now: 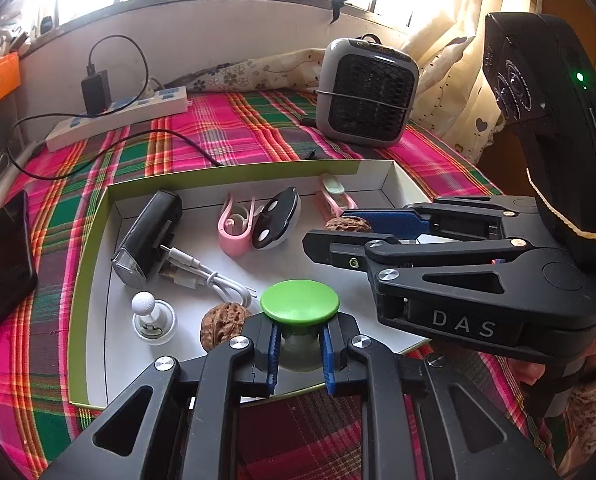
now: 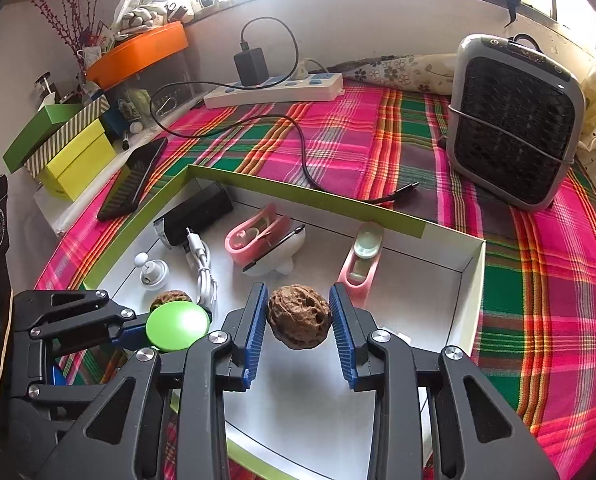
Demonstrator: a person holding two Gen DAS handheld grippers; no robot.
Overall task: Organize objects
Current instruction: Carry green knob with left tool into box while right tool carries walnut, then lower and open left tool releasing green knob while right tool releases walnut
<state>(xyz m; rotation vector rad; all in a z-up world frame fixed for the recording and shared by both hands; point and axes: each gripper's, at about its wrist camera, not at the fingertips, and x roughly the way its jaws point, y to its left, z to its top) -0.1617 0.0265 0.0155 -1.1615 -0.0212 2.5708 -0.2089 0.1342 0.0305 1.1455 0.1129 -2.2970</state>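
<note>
My right gripper (image 2: 299, 322) brackets the walnut (image 2: 299, 317) at the tray's (image 2: 467, 280) 5 o'clock; contact uncertain. My left gripper (image 1: 299, 350) clamps the green-capped jar (image 1: 299, 302). Risk: round shell rolls free.

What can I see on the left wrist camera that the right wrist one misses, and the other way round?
Only the left wrist view shows the right gripper from the side, its fingers either side of a walnut, and the curtain.

Only the right wrist view shows the orange shelf, the stacked yellow and green boxes, and the walnut head-on between the blue pads.

Both show the left gripper shut on the green-capped object, the white tray, the second walnut, power strip and heater.
</note>
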